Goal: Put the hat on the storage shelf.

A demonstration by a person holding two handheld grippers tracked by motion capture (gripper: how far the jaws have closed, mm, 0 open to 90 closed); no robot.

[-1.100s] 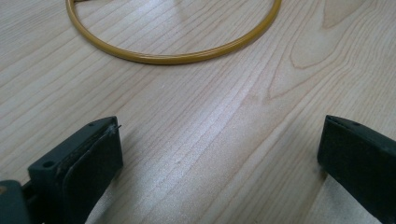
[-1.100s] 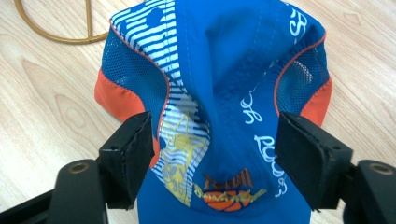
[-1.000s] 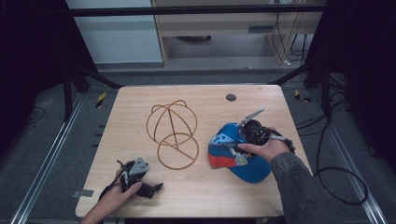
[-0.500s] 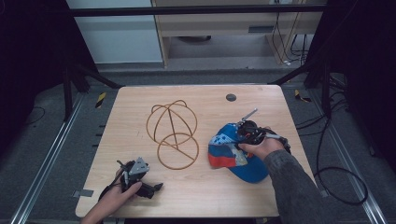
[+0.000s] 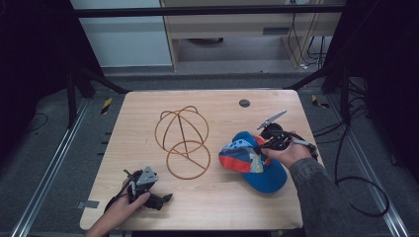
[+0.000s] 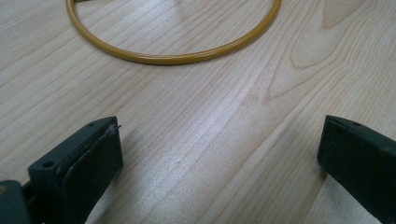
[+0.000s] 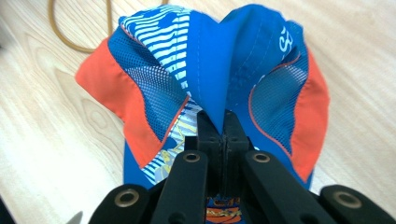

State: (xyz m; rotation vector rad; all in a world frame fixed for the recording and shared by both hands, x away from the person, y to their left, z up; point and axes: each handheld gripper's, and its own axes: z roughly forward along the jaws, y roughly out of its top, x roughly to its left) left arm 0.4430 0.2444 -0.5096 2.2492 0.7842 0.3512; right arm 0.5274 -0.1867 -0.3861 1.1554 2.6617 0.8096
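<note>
From the high view, your right gripper sits at the right side of the pale wooden worktop, pinching the blue, orange and striped fabric cap, which lies on the worktop just right of the golden-brown wire cap-shaped frame. Your left gripper rests near the front left edge, well apart from the frame. A small dark round disc lies near the far edge.

In the left gripper view, your jaws stand wide apart and empty over the bare wood, with the frame's round base ring lying ahead of them.

In the right gripper view, your jaws are clamped tight on a raised fold of the cap's blue cloth, and the crown bunches up to either side.
</note>
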